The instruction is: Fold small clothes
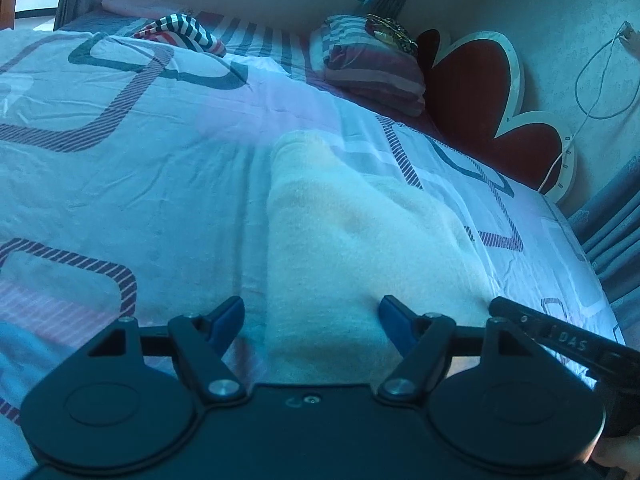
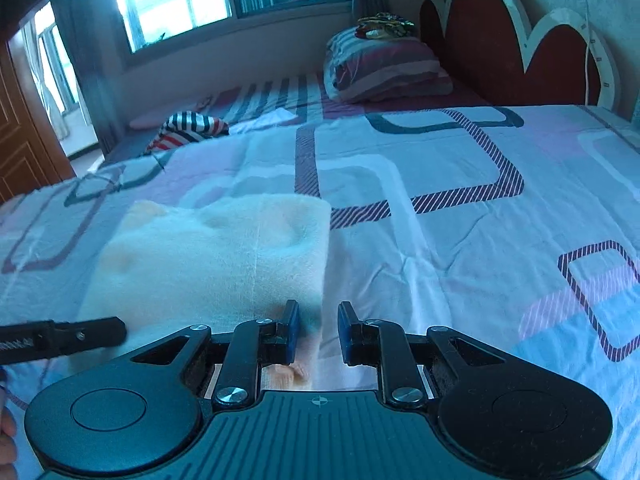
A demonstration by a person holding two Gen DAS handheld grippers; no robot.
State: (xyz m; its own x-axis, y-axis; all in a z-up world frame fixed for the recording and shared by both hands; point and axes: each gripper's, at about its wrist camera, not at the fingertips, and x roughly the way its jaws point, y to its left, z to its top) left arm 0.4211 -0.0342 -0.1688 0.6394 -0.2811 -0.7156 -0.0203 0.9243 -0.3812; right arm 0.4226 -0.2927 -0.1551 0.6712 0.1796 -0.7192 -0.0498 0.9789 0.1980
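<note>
A cream fleece garment (image 1: 352, 240) lies folded in a long strip on the bed, and it also shows in the right wrist view (image 2: 216, 256). My left gripper (image 1: 312, 312) is open, its blue fingertips astride the garment's near end. My right gripper (image 2: 318, 320) is open with a narrower gap, over the garment's near right corner; I cannot tell whether it touches the cloth. The right gripper's finger shows at the right edge of the left wrist view (image 1: 552, 332). The left gripper's finger shows at the left of the right wrist view (image 2: 64, 336).
The bed sheet (image 2: 460, 240) has pink, blue and striped rectangles. A folded striped garment (image 2: 188, 128) lies at the far side. A folded quilt (image 2: 384, 68) rests by the red scalloped headboard (image 2: 500, 40). A window and a wooden door stand beyond the bed.
</note>
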